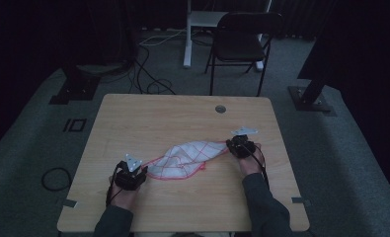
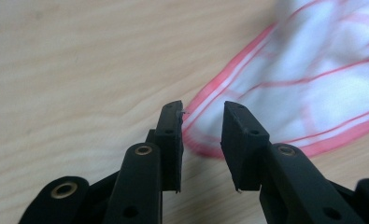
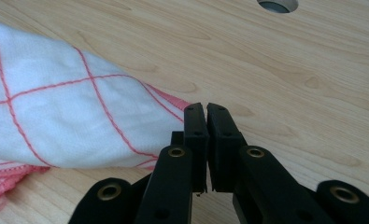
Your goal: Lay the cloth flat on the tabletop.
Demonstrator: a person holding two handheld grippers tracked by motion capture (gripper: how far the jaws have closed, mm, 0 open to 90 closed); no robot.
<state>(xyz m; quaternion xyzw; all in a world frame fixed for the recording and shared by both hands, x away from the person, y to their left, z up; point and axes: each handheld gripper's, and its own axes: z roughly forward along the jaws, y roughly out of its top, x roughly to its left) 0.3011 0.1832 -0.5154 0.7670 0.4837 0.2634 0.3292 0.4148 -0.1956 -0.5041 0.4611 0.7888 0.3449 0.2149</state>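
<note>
Both grippers sit near the counter's (image 1: 133, 113) front edge. Left gripper (image 2: 202, 122) jaws stand apart at the cloth's (image 1: 185, 159) red hem. Right gripper (image 3: 205, 112) jaws are pressed together on the cloth's corner.

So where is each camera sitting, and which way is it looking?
High view: above the person's side, looking forward and down at the table; forearms, left gripper and right gripper show.
Left gripper view: rides the left gripper, jaws apart, facing the checked cloth's red hem.
Right gripper view: rides the right gripper, jaws pressed together at the cloth's corner; the table's cable hole lies beyond.
All share the cloth.
</note>
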